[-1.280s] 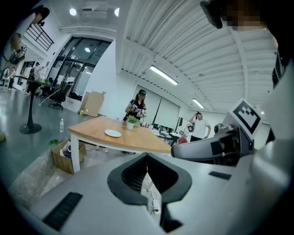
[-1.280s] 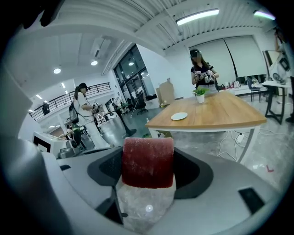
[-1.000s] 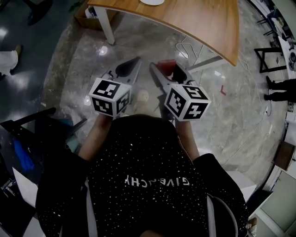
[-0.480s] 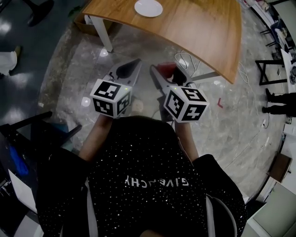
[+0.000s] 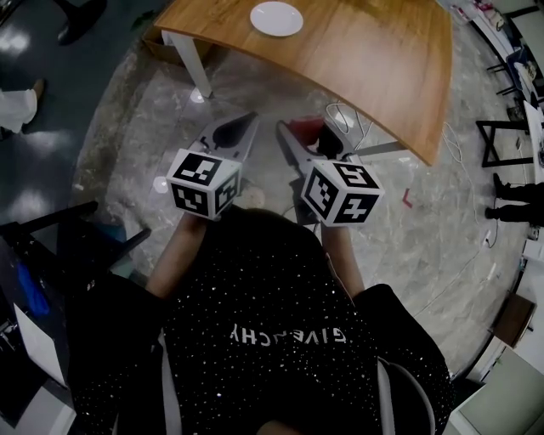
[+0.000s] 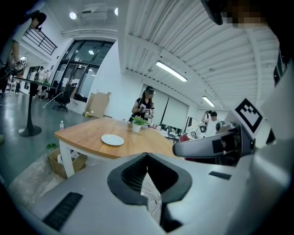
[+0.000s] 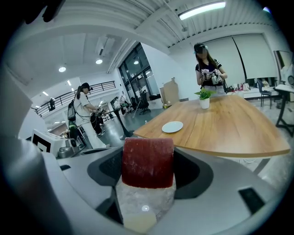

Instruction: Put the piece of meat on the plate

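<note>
A dark red block of meat (image 7: 148,161) stands upright between the jaws of my right gripper (image 7: 148,183), which is shut on it; in the head view it shows as a red patch (image 5: 306,130) at my right gripper (image 5: 299,136). The white plate (image 5: 277,18) lies on the wooden table (image 5: 374,59), well ahead of both grippers and apart from them. It also appears as the plate (image 7: 172,126) and the plate (image 6: 112,139) in the two gripper views. My left gripper (image 5: 240,129) is held beside the right one over the floor, jaws closed together with nothing between them (image 6: 149,202).
The table has white legs (image 5: 194,64) and a small potted plant (image 7: 203,98) at its far end. A cardboard box (image 6: 66,160) sits on the floor under it. Cables (image 5: 344,115) lie on the floor near the table. People stand beyond the table (image 7: 209,69) and to the left (image 7: 86,112).
The table and plate have come further into the head view, so I am nearer to them. Both grippers keep the same pose, the meat still held in the right one.
</note>
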Tool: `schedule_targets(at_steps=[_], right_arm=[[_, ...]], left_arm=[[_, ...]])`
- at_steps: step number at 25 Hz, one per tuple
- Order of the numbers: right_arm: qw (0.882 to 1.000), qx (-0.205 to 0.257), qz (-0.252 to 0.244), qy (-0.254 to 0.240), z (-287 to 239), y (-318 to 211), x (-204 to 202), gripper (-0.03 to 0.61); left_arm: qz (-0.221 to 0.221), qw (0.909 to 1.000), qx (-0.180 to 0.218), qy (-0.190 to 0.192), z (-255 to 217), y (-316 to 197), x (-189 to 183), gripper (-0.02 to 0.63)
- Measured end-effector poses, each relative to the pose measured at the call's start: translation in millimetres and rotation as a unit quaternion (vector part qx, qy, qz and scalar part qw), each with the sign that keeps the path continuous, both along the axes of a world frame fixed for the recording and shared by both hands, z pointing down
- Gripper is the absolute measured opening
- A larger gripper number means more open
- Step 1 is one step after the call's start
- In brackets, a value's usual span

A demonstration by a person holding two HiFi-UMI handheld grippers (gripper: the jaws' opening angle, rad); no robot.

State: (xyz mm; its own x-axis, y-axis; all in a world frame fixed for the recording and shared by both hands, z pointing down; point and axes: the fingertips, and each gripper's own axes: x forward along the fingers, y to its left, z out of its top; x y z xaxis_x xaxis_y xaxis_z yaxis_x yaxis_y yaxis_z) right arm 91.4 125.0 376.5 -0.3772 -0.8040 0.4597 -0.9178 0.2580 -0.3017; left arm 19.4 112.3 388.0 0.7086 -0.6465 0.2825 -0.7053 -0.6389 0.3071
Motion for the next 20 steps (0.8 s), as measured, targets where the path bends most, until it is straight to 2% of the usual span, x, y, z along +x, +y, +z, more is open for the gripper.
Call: schedule_targets(at_steps=[20], right_arm=[[1.000, -0.003, 0.026, -0.006, -4.7, -18.1, 34.2, 0.318]], left_arm=[[-0.001, 0.9999, 0.003, -0.012, -3.4, -23.4, 21.7, 0.009]])
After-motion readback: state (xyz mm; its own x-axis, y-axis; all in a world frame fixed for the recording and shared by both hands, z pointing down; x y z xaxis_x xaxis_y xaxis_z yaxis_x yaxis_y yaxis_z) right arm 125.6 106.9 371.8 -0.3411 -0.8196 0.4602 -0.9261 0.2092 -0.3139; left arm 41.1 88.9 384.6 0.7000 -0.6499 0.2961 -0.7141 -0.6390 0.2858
